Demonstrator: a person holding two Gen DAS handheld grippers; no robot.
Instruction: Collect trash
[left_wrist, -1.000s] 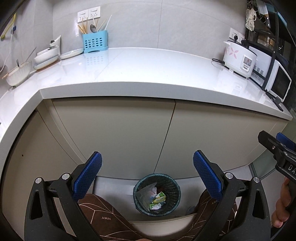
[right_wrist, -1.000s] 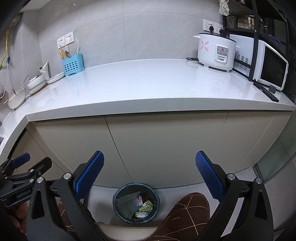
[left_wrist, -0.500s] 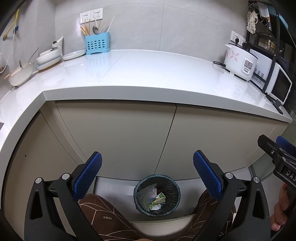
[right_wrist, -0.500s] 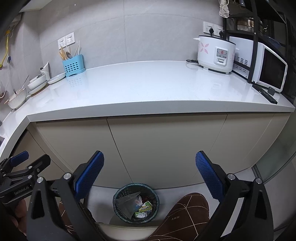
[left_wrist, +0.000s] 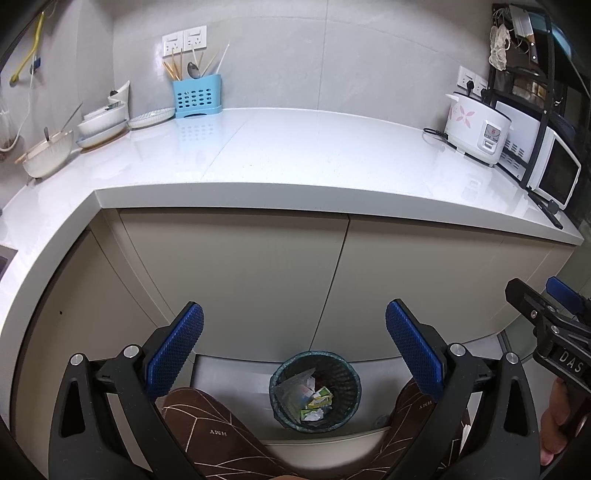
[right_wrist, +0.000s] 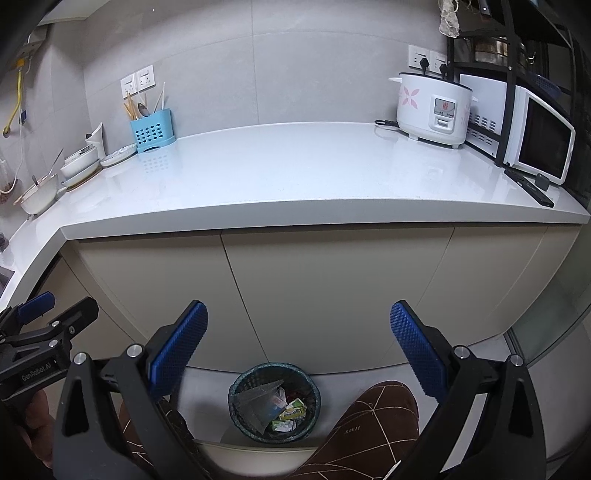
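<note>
A dark mesh waste bin (left_wrist: 316, 391) (right_wrist: 274, 402) stands on the floor against the cabinet base, holding crumpled paper, plastic and green-yellow wrappers (left_wrist: 316, 402) (right_wrist: 290, 410). My left gripper (left_wrist: 293, 349) is open and empty, held high above the bin in front of the cabinet doors. My right gripper (right_wrist: 299, 349) is also open and empty, just to the right of it. Each one shows at the edge of the other's view: the right gripper (left_wrist: 546, 317), the left gripper (right_wrist: 48, 321). No loose trash shows on the white countertop (left_wrist: 314, 151) (right_wrist: 295, 170).
A blue utensil holder (left_wrist: 196, 96), plates and bowls (left_wrist: 99, 123) sit at the counter's back left. A rice cooker (right_wrist: 434, 105) and microwave (right_wrist: 543, 144) stand at the right, on and beside a black rack. The person's brown-trousered legs (left_wrist: 207, 432) (right_wrist: 369, 424) flank the bin.
Both cameras have tilted slightly upward and pulled back, so the counter sits lower in view. Both grippers stay open and empty; the bin has not moved.
</note>
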